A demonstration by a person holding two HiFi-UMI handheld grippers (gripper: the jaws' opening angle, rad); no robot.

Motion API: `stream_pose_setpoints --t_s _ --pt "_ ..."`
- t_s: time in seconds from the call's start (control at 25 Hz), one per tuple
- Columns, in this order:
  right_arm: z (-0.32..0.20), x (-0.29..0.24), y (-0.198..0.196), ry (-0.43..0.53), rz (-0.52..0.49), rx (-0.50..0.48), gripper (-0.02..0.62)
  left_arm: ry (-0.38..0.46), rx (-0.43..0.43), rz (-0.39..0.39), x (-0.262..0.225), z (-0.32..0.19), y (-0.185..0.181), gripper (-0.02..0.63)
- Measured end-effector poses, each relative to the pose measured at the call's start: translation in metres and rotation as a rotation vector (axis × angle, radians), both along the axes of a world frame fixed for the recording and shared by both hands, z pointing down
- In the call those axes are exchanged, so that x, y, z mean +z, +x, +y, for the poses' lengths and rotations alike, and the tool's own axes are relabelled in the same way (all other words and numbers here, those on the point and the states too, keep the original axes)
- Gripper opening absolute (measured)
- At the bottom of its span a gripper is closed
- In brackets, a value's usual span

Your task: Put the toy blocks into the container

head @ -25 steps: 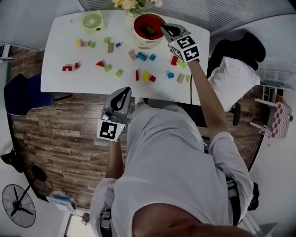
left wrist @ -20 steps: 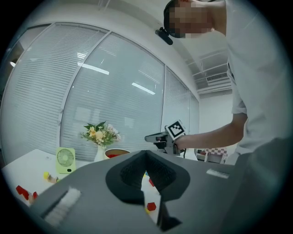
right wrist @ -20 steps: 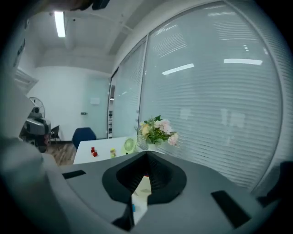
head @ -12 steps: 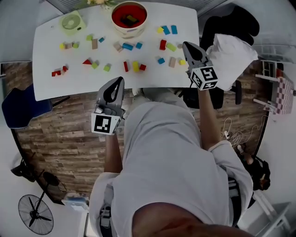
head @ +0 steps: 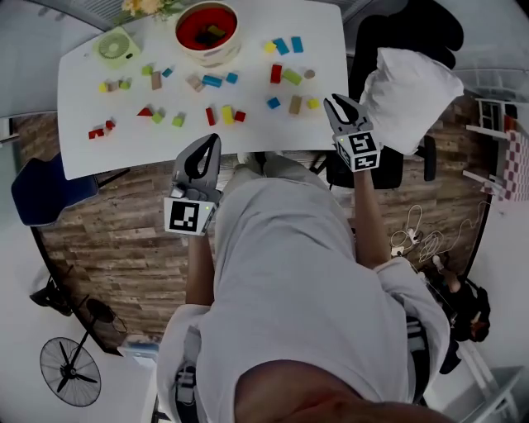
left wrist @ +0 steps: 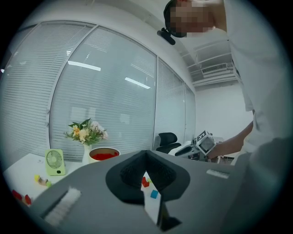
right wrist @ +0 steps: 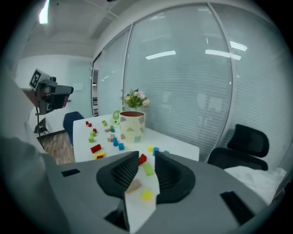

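A black standing fan on the wooden floor and a dark blue chair sit left of the white table. At the table's far left corner is a pale green desk fan. Next to it is a bunch of flowers, cut off by the top edge of the head view.

The round cream container, red inside, stands at the far edge with a few pieces already in it. The small coloured toy blocks lie scattered across the tabletop on both sides of it.

The left gripper hangs at the table's near edge with its tips touching and nothing held. In its own view the grey body blocks most of the table. Only a red block and a blue block show through the slit below the tips.

The person's white-shirted torso fills the lower middle of the head view and hides the floor there.

The right gripper is by the near right corner. Its jaws have just been opening and stand slightly apart with nothing between the pads. A few blocks on the table show through the gap.

Further right a white cushion lies on a black office chair, with cables on the floor.
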State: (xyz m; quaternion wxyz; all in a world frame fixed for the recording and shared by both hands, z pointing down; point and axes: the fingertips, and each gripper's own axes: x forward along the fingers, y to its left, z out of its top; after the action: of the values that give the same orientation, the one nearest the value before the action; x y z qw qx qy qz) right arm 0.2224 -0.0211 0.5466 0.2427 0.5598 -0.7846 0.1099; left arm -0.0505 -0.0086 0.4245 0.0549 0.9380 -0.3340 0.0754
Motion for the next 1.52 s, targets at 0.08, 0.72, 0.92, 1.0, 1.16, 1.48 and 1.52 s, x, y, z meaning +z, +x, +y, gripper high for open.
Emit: stream_pose_setpoints --t_s 0.08,0.72,0.92,1.0,1.16,1.48,1.52 --pt "0.004 0.021 -0.004 -0.074 -0.002 -0.039 0.173 -0.014 -0.014 -0.017 -0.001 0.008 0.011 -0.002" --pt "0.023 -0.060 -0.033 0.220 -0.252 -0.146 0.000 -0.017 -0.037 -0.026 -0.003 0.055 0.066 -0.002" --pt "0.034 -0.167 -0.073 0.456 -0.346 -0.211 0.000 0.078 -0.068 0.024 -0.041 0.054 0.055 -0.002" --pt "0.040 -0.190 -0.086 0.491 -0.358 -0.237 0.000 0.121 -0.061 0.028 -0.057 0.055 0.051 -0.002" --pt "0.047 -0.216 -0.108 0.538 -0.362 -0.288 0.000 0.171 -0.057 -0.003 -0.075 0.055 0.044 -0.002" --pt "0.058 -0.224 -0.130 0.549 -0.325 -0.380 0.000 0.207 -0.074 0.048 -0.085 0.061 0.045 -0.002" --pt "0.059 -0.225 -0.134 0.547 -0.325 -0.385 0.000 0.198 -0.075 0.050 -0.085 0.062 0.044 -0.002"
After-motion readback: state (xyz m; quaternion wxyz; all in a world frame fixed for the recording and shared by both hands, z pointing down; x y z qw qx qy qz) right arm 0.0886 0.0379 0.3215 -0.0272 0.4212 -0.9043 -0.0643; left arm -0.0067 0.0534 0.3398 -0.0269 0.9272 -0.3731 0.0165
